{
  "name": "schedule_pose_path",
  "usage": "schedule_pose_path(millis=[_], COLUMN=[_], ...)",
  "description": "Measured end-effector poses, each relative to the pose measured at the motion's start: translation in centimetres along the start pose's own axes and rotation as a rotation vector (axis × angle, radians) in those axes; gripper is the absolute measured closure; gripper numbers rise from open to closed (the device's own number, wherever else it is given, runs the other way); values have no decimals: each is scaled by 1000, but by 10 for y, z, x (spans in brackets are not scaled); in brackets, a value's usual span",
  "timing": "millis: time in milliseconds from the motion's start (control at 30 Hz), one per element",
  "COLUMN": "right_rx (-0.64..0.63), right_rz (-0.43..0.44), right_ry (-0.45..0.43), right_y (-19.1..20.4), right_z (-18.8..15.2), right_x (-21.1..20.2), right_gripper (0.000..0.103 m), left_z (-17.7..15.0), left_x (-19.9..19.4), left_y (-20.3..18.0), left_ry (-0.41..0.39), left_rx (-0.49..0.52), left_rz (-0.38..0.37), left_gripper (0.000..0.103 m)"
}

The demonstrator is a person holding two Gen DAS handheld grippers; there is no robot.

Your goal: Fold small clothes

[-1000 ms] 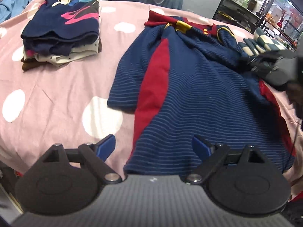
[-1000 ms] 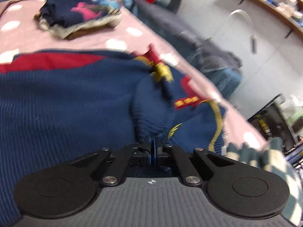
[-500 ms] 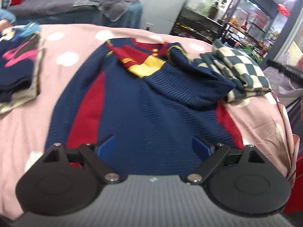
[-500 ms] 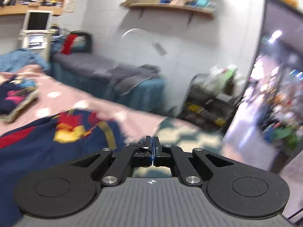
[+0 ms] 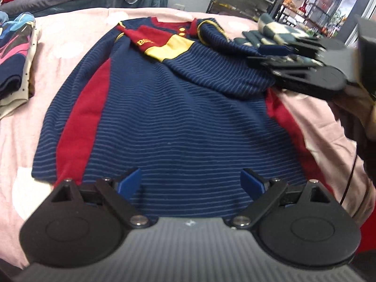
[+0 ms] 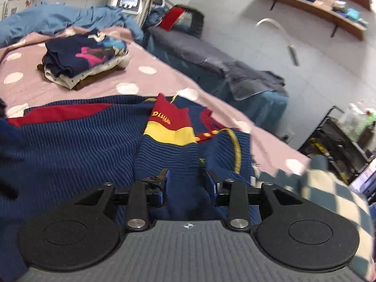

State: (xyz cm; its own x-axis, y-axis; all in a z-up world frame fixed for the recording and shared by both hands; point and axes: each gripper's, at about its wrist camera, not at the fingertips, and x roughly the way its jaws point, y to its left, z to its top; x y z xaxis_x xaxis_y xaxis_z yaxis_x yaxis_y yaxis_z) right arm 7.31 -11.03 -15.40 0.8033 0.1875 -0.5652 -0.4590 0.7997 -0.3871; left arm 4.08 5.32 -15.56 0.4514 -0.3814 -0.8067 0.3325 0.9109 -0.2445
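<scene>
Pink polka-dot bedspread (image 5: 77,25) is my work surface, with a navy striped sweater (image 5: 178,122) with red side panels spread flat on it, both sleeves folded in across the chest. My left gripper (image 5: 191,182) hangs over the hem with its jaws wide apart, nothing between them. My right gripper (image 6: 186,183) has just been opening, jaws about halfway now, sitting over the folded right sleeve (image 6: 188,155), with the cloth lying loose under the pads, not pinched. Stack of folded clothes (image 6: 87,61) sits well apart near the far corner. Checkered garment (image 6: 329,188) lies just beside the sweater's shoulder.
</scene>
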Motion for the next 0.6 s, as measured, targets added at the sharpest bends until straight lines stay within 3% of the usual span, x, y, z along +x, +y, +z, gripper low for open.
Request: schedule_pose_path(millis=[67, 133, 200, 300, 433, 467, 500, 533, 567, 600], right_rx=[-19, 18, 120, 223, 219, 207, 198, 202, 213, 222], right_rz=[-43, -13, 63, 131, 218, 244, 267, 265, 253, 251], right_ry=[84, 139, 153, 91, 34, 10, -16, -31, -28, -28], right_y=[2, -1, -9, -16, -12, -11, -10, -11, -13, -15], right_z=[-1, -9, -18, -26, -32, -32, -29, -25, -18, -9], right_x=[19, 26, 23, -1, -32, -36, -37, -34, -28, -18], right_gripper=[45, 46, 103, 103, 102, 89, 60, 42, 16, 15], left_z=[1, 1, 2, 8, 28, 33, 38, 41, 42, 42], left_x=[-2, -4, -3, 0, -4, -3, -3, -3, -2, 0], left_y=[4, 8, 13, 20, 32, 32, 30, 28, 24, 21], left_ry=[-3, -9, -6, -8, -61, -65, -70, -76, -78, -76], left_rx=[-6, -14, -15, -20, -44, -40, -34, -28, -23, -18], left_rz=[8, 10, 19, 20, 45, 57, 63, 59, 50, 36], left_gripper=[10, 9, 8, 8, 8, 8, 8, 8, 8, 8])
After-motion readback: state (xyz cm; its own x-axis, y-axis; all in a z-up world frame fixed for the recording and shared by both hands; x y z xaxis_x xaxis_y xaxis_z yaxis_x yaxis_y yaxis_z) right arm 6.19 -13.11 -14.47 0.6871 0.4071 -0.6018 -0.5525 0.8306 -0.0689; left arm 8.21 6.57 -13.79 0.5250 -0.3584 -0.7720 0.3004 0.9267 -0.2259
